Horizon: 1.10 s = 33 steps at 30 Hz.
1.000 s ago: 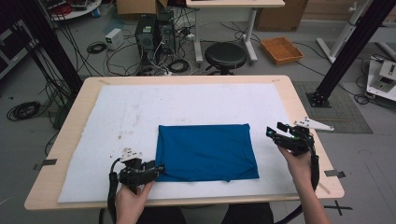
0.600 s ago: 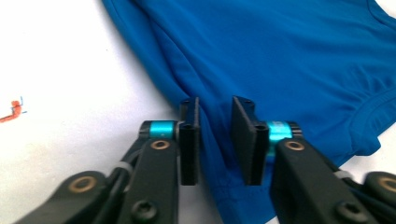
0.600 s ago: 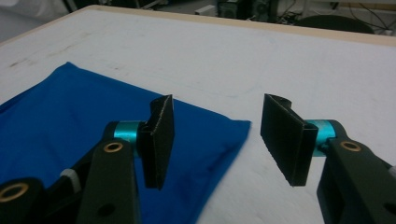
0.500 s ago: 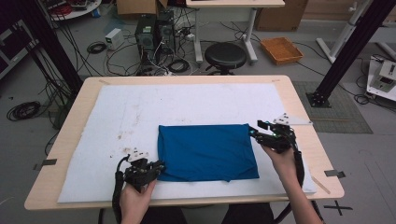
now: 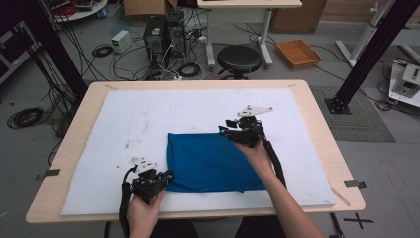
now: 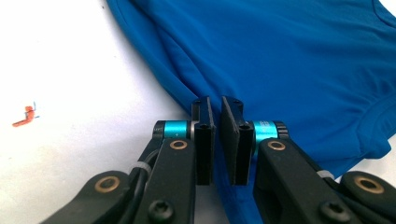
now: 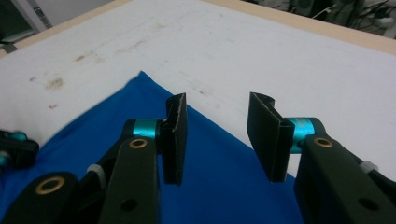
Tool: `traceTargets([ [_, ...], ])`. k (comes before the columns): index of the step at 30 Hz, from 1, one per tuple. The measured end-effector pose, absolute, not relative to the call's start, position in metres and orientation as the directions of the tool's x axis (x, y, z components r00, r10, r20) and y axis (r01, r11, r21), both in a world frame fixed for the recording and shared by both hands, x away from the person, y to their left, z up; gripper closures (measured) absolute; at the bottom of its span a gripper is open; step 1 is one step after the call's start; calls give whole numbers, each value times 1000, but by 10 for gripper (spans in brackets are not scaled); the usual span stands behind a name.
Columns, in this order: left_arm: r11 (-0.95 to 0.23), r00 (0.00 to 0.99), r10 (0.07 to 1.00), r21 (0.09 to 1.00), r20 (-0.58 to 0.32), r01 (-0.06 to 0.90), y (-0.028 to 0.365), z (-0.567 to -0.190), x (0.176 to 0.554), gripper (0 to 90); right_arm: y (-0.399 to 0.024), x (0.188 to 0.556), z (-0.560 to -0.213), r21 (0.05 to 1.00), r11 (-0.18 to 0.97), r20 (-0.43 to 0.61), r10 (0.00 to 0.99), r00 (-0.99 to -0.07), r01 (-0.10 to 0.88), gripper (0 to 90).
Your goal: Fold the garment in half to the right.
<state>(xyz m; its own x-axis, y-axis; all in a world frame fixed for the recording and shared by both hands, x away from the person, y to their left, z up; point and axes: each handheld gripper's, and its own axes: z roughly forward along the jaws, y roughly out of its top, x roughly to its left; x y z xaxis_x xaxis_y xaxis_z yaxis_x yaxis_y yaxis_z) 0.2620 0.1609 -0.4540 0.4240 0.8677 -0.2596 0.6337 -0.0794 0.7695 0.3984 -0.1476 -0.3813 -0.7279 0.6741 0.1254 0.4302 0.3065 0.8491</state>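
One blue cloth (image 5: 213, 162), folded flat, slightly rumpled | long axis left-right on the desk's white mat (image 5: 148, 119), near front edge | left tongs (image 6: 216, 109) clenched at its corner | right tongs (image 7: 215, 122) released over far edge.

Left claw (image 5: 166, 176) held low at near left, jaws almost closed with a thin gap. Right claw (image 5: 229, 130) reached farther in at centre right, forearm extended from near edge, jaws parted wide.
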Motion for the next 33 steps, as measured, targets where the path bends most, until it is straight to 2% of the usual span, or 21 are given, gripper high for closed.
traceTargets([
  [8, -84, 425, 870, 772, -251, 630, 161, -454, 262, 846, -77, 420, -393, 825, 363, 127, 627, -768, 433, 636],
  [15, -90, 421, 874, 773, -241, 629, 159, -454, 261, 851, -23, 433, -413, 789, 384, 158, 627, -763, 480, 674],
  [20, -93, 426, 871, 771, -243, 630, 160, -454, 262, 851, 9, 436, -426, 769, 423, 121, 639, -760, 479, 733],
  [23, -92, 427, 871, 771, -244, 630, 160, -454, 262, 852, 25, 437, -432, 760, 429, 119, 647, -753, 488, 732],
  [27, -93, 429, 870, 773, -244, 628, 160, -454, 261, 851, 40, 440, -437, 727, 477, 65, 669, -741, 494, 709],
  [30, -91, 430, 869, 774, -245, 627, 160, -454, 261, 851, 44, 443, -441, 709, 505, 46, 663, -747, 491, 861],
  [33, -93, 430, 869, 774, -244, 627, 159, -454, 261, 851, 44, 443, -442, 710, 511, 38, 660, -750, 486, 893],
])
